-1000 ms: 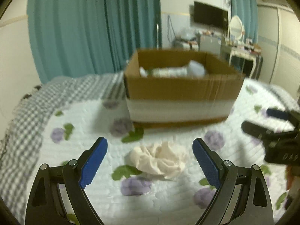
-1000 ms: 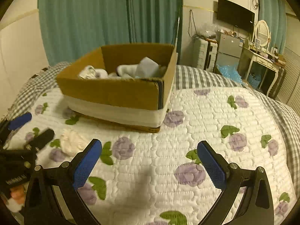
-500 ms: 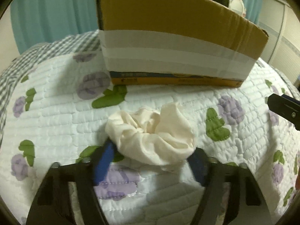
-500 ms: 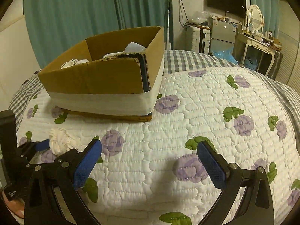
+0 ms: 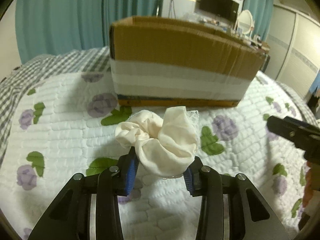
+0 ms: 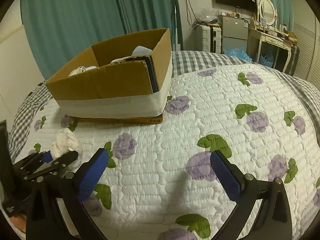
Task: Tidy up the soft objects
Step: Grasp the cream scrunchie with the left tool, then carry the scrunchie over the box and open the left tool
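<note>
A crumpled cream cloth [image 5: 160, 138] is pinched between the blue pads of my left gripper [image 5: 160, 168], just above the flowered quilt [image 5: 60, 132] and in front of the cardboard box [image 5: 180, 60]. In the right wrist view the cloth [image 6: 64, 142] and the left gripper [image 6: 58, 158] show at the far left. The box [image 6: 112, 88] holds several pale soft items. My right gripper [image 6: 158, 172] is open and empty over the quilt [image 6: 220, 104], to the right of the left one.
The box stands in the middle of the bed on the quilt. Teal curtains [image 6: 90, 16] hang behind it. A suitcase [image 6: 210, 38], a small fridge [image 6: 234, 30] and a dressing table [image 6: 274, 36] stand beyond the bed at the right.
My left gripper moved forward to the cream cloth, closed on it and lifted it slightly. The right gripper shifted a little and stayed open.
</note>
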`<state>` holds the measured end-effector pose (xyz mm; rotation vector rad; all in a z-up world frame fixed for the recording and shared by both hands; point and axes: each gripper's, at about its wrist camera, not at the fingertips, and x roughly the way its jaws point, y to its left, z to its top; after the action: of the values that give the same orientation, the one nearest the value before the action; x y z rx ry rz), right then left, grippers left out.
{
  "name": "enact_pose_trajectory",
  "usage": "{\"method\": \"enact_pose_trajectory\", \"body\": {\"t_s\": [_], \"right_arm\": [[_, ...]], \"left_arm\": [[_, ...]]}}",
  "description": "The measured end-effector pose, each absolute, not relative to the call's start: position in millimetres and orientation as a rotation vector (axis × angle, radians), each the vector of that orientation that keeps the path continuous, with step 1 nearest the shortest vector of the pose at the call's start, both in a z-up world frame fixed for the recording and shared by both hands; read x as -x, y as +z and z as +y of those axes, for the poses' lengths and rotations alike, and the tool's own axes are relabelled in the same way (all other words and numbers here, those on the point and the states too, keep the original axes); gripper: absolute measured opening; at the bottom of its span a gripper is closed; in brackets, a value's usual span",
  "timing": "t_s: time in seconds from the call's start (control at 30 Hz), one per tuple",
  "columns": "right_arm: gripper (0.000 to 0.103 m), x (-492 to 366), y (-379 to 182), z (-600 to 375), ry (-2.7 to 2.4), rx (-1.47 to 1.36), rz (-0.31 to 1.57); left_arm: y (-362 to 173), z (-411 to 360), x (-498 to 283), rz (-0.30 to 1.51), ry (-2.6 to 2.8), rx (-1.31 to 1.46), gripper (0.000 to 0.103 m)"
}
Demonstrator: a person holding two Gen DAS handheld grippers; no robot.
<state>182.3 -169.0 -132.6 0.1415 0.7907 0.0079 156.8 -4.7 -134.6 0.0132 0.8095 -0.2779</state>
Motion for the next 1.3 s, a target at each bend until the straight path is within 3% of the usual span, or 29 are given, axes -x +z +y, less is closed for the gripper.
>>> {"method": "enact_pose_trajectory", "body": {"t_s": [0.33,0.73,1.0,1.3], "right_arm": [[0.102,-148,-93,-173,0.008,-0.119,0.703],[0.102,-130,8,-165,0.048,-0.021,0.528],[0.102,-179,54,-173,0.029,-0.001,0.499],[0.102,-254,40,-178,0.000,-0.009,0.511]], "left_arm": [[-74,2,-126,0.668,-0.264,-0.037,0.039],[11,-6,-102,0.535,-0.333,-0.048,0.039],[37,-15,-152,0.472,-0.362,-0.043,0.039],[30,-27,-235,0.474,-0.296,-0.097,0.039]]}}
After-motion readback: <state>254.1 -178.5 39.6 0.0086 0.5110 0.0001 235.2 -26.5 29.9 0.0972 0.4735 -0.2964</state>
